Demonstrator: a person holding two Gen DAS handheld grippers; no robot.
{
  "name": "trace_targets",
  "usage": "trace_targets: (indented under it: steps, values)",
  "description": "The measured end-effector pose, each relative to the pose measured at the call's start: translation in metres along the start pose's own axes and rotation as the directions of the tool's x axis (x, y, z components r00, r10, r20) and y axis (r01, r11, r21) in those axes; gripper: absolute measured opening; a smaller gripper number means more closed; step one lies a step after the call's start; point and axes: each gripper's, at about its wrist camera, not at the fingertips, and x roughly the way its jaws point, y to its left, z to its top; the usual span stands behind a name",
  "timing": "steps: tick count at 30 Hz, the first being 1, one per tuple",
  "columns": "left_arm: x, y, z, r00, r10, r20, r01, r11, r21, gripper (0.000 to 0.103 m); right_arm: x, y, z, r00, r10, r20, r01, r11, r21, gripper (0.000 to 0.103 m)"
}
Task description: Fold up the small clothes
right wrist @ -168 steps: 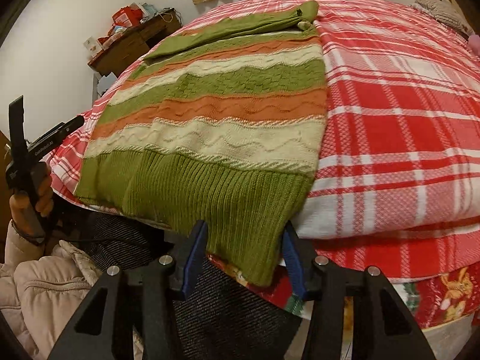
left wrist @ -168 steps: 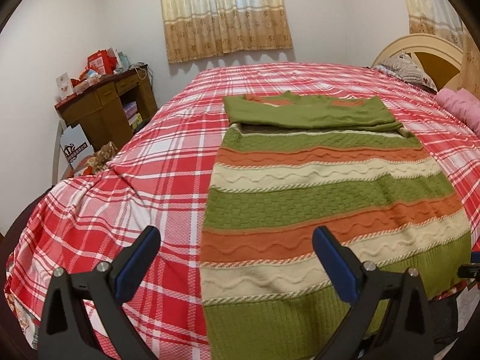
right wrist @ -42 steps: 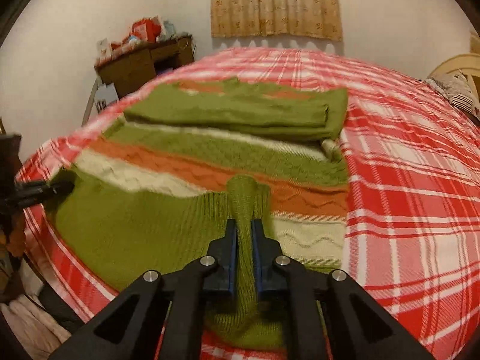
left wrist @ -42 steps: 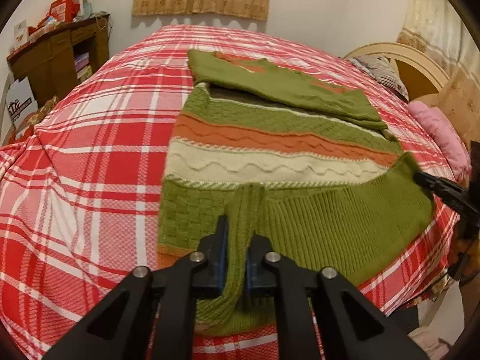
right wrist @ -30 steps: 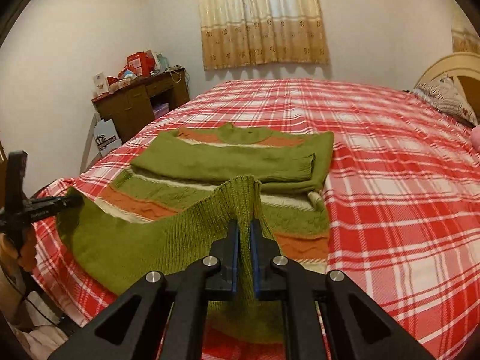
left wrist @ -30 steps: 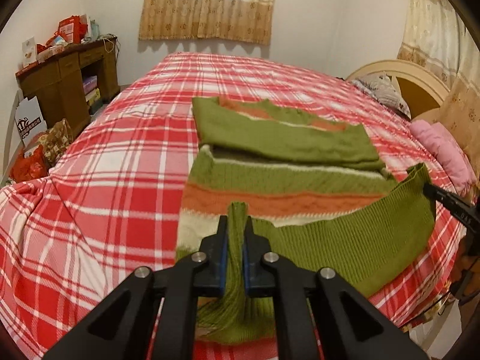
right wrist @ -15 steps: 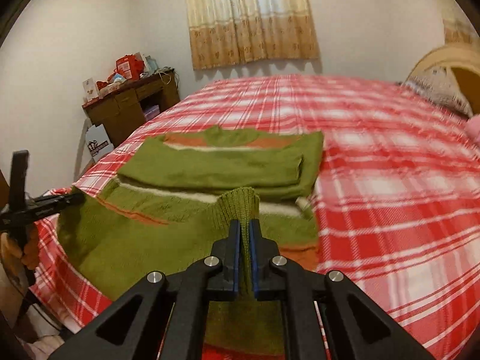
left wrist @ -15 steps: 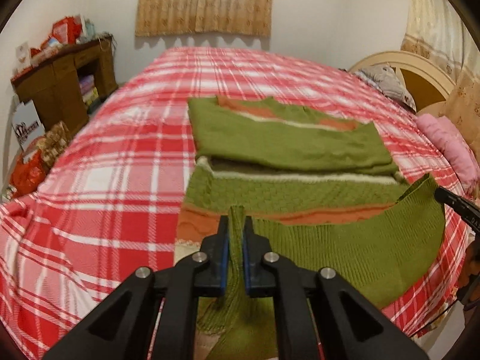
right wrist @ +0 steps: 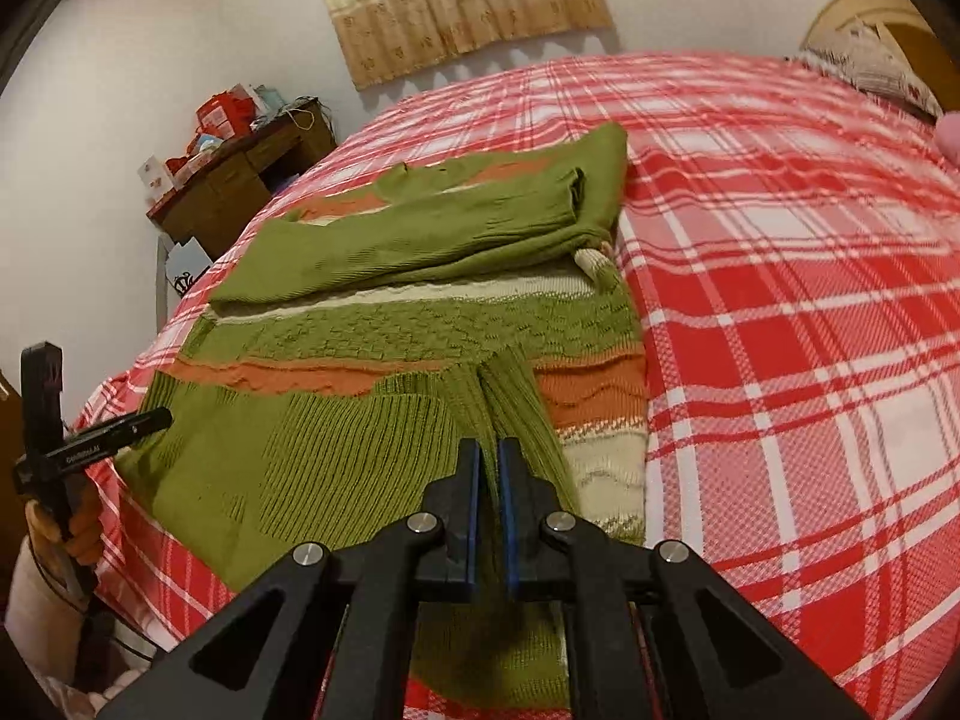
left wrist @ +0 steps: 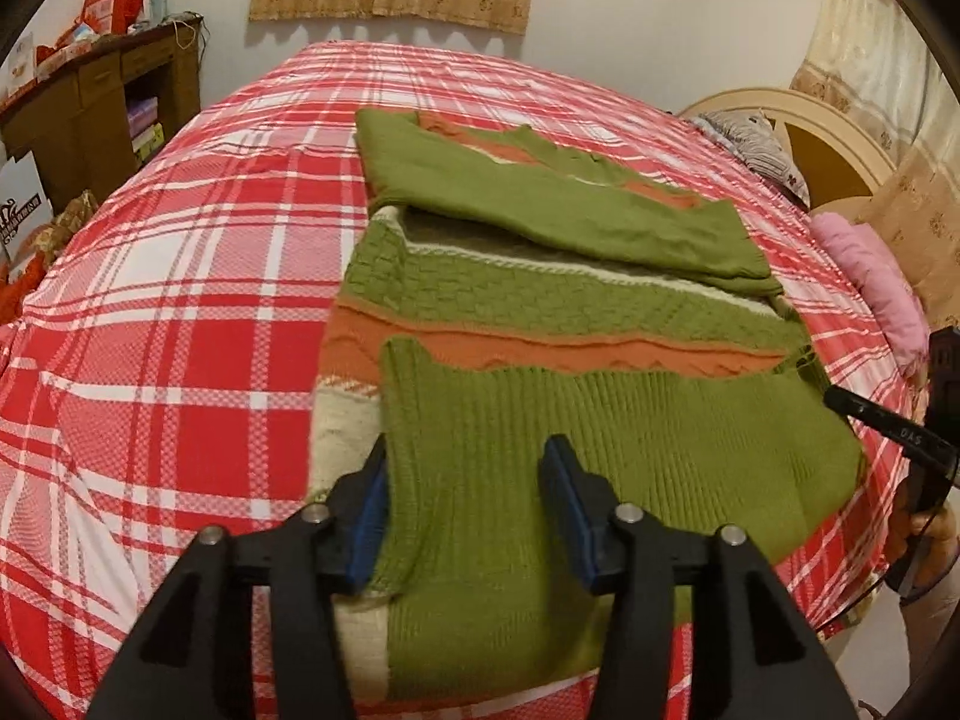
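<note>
A knitted sweater [left wrist: 540, 306] in green, orange and cream stripes lies on the red plaid bed, sleeves folded across its top. Its green ribbed hem [left wrist: 630, 444] is turned up over the lower stripes. My left gripper [left wrist: 465, 468] hovers over the hem's left corner with its jaws opening; the fabric lies loose between the blue pads [left wrist: 366, 510], which do not press it. In the right wrist view the sweater [right wrist: 420, 312] shows the same fold, and my right gripper [right wrist: 487, 462] is shut on the hem's right corner [right wrist: 504, 384], which bunches between its pads.
The red plaid bed [left wrist: 168, 276] stretches all round the sweater. A wooden desk [left wrist: 90, 102] with boxes stands at the left wall. Pink pillows [left wrist: 876, 276] and a headboard [left wrist: 810, 138] sit at the right. A person's hand [right wrist: 66, 516] holds the left gripper at the bed's edge.
Both grippers carried the hem up over the sweater's lower stripes and lowered it. The left gripper's jaws, shut on the hem before, now stand apart; the right stays shut on it.
</note>
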Motion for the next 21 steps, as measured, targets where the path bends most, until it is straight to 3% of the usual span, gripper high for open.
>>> trace_targets:
  steps: [4,6,8,9,15,19,20,21]
  values:
    - [0.002,-0.005,-0.002,1.000,0.022,0.010,-0.023,0.999,0.035,0.049,-0.007,0.004,0.001,1.000,-0.010,0.006,0.010,0.999,-0.043,0.009]
    - [0.002,-0.005,-0.003,0.999,0.031,0.014,-0.032,0.999,0.037,0.042,-0.008,0.004,0.002,1.000,-0.014,0.008,0.014,0.999,-0.046,0.019]
    - [0.003,-0.004,-0.002,0.999,0.031,0.013,-0.032,0.999,0.029,0.039,-0.008,0.004,0.004,1.000,-0.009,0.021,0.010,0.999,-0.045,0.064]
    - [0.003,-0.003,-0.002,1.000,0.025,0.012,-0.025,0.999,0.025,0.039,-0.010,0.005,0.004,0.999,-0.002,0.036,0.004,0.999,-0.048,0.069]
    - [0.006,-0.004,0.000,0.999,0.035,0.008,-0.035,0.999,0.028,0.042,0.008,0.016,0.008,1.000,-0.011,0.010,0.012,0.992,-0.124,0.070]
    - [0.007,-0.007,-0.004,0.998,0.047,0.035,-0.048,0.999,0.023,0.042,0.028,0.031,0.001,0.994,-0.106,-0.013,0.100,0.967,-0.232,0.070]
    - [0.007,-0.008,-0.005,0.998,0.055,0.042,-0.056,0.998,0.029,0.042,0.029,0.036,-0.002,0.992,-0.128,-0.007,0.121,0.956,-0.266,0.068]
    - [0.007,-0.009,-0.006,0.997,0.066,0.049,-0.067,0.997,0.036,0.036,0.027,0.039,-0.004,0.991,-0.132,-0.001,0.126,0.949,-0.290,0.061]
